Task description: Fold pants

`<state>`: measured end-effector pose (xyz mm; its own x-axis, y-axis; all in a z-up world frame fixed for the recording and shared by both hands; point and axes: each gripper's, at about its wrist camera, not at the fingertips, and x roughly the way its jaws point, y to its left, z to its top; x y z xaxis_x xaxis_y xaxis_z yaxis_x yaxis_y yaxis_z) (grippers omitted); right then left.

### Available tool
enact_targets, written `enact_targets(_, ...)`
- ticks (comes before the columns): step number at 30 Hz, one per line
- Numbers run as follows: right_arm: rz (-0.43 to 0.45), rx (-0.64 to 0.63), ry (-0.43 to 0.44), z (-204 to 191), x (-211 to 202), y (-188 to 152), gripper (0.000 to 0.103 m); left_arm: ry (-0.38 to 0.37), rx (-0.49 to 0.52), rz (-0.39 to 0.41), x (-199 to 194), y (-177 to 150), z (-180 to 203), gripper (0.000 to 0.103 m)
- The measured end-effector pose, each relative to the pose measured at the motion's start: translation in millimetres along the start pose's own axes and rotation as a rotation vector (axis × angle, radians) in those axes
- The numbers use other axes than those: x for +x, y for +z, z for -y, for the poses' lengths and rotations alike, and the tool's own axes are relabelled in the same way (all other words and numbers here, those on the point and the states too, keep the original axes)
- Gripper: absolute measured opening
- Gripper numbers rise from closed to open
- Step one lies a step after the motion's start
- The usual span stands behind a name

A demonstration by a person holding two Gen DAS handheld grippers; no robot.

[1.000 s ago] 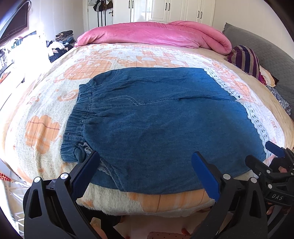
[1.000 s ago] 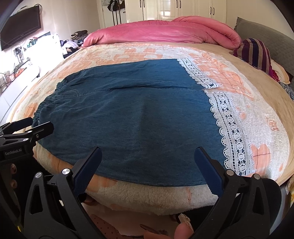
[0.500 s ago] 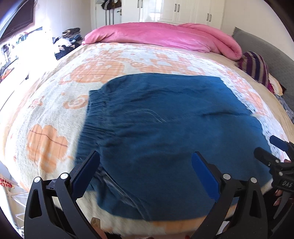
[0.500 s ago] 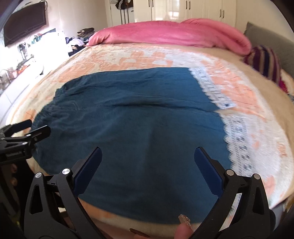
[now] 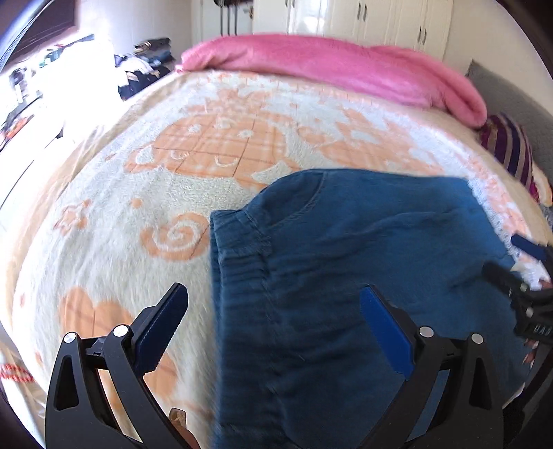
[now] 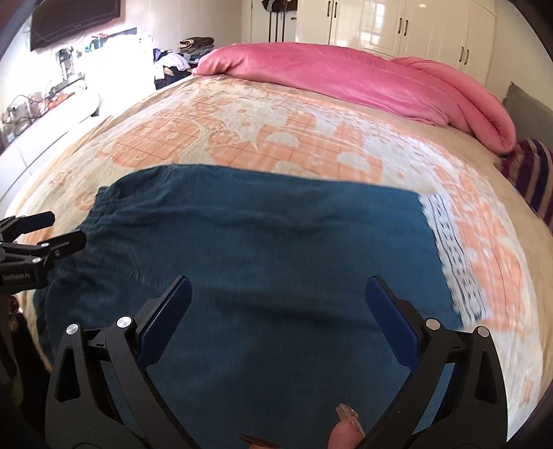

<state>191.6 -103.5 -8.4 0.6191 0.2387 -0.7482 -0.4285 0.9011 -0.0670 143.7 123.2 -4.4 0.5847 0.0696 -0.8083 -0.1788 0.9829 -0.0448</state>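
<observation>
Since a second ago I have carried both tools forward over the bed, so the blue denim pants now fill the lower part of each view instead of lying ahead of the fingers. The pants lie flat on the fleecy cream-and-orange patterned blanket, with the gathered elastic waistband at their left end and a white lace hem at their right end.

My left gripper is spread wide and holds nothing; its left finger is over bare blanket just left of the waistband, its right finger over the denim. My right gripper is equally wide apart and empty, both fingers above the denim, near the pants' lace end.

Beyond the pants, well apart from them, a rolled pink duvet lies across the far side of the blanket. A purple striped cushion sits to the right of the pants, past the lace. White wardrobe doors stand behind the duvet, and a heap of clothes lies off the blanket's far left corner.
</observation>
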Motion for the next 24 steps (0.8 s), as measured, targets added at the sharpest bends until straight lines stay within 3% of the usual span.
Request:
enact_targets(7,-0.051,-0.117,0.024,-12.2,43.6,38.2,0.095,0.044,-0.075,-0.023,37.8,37.5,-41.1,0.099)
enact_targets(13,-0.093,-0.159,0.066,-17.4,79.5,64.4,0.095,0.043,0.010,-0.013,53.4,53.1,-40.8,0.099)
enact_targets(22,-0.125,-0.281,0.055,-31.7,121.4,89.1,0.095,0.057,0.071,-0.045,82.9,51.7,-36.2,0.097)
enact_targets(24,-0.134,-0.298,0.065,-35.6,126.4,92.5,0.095,0.025,0.053,-0.043,82.7,51.5,-38.7,0.083)
